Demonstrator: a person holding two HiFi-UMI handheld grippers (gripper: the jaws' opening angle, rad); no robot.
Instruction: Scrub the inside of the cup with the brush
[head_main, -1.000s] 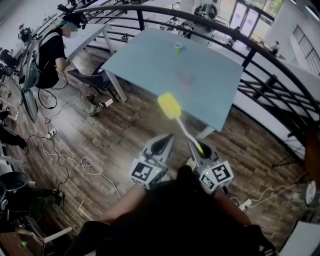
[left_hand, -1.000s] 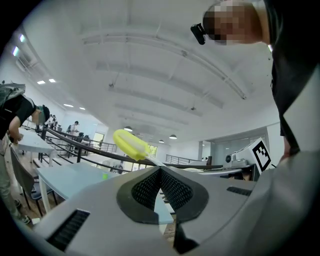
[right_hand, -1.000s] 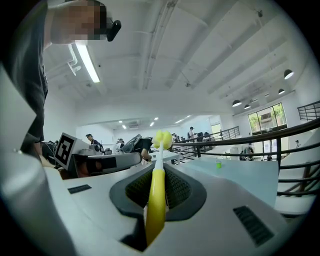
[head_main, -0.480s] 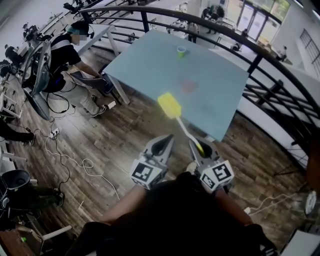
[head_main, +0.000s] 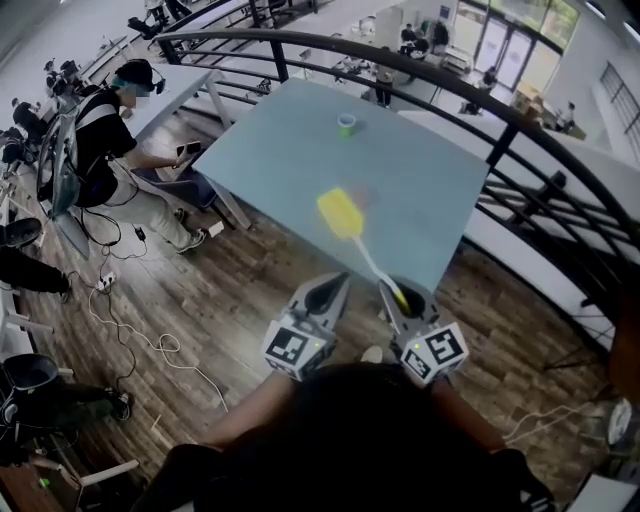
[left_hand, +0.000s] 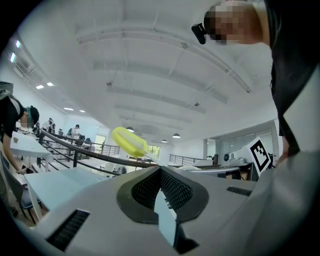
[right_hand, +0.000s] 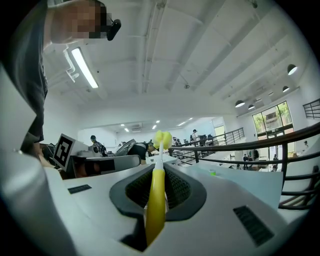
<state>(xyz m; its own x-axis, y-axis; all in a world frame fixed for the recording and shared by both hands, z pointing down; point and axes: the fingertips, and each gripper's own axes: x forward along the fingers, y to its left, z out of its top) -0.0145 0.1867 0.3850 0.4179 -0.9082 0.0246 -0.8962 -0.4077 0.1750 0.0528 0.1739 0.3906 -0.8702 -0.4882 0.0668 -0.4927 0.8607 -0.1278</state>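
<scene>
My right gripper (head_main: 395, 295) is shut on the yellow handle of the brush (head_main: 340, 213), whose white stem and yellow head stick forward and up to the left. In the right gripper view the handle (right_hand: 156, 210) lies between the pads, pointing away from the gripper (right_hand: 159, 172). My left gripper (head_main: 330, 290) is shut and holds nothing; its own view shows the closed jaws (left_hand: 160, 172) with the brush head (left_hand: 129, 141) beyond them. The small green cup (head_main: 346, 124) stands far off on the pale blue table (head_main: 290, 150), well ahead of both grippers, and shows tiny in the right gripper view (right_hand: 213, 173).
A dark curved railing (head_main: 520, 110) runs behind and right of the table. A person (head_main: 110, 140) sits at a desk on the left. Cables (head_main: 130, 330) lie on the wooden floor between me and the table. A faint reddish spot (head_main: 362, 190) marks the tabletop.
Both grippers and the brush have come closer to the table, which now fills more of the head view. Their hold and pose relative to each other are unchanged.
</scene>
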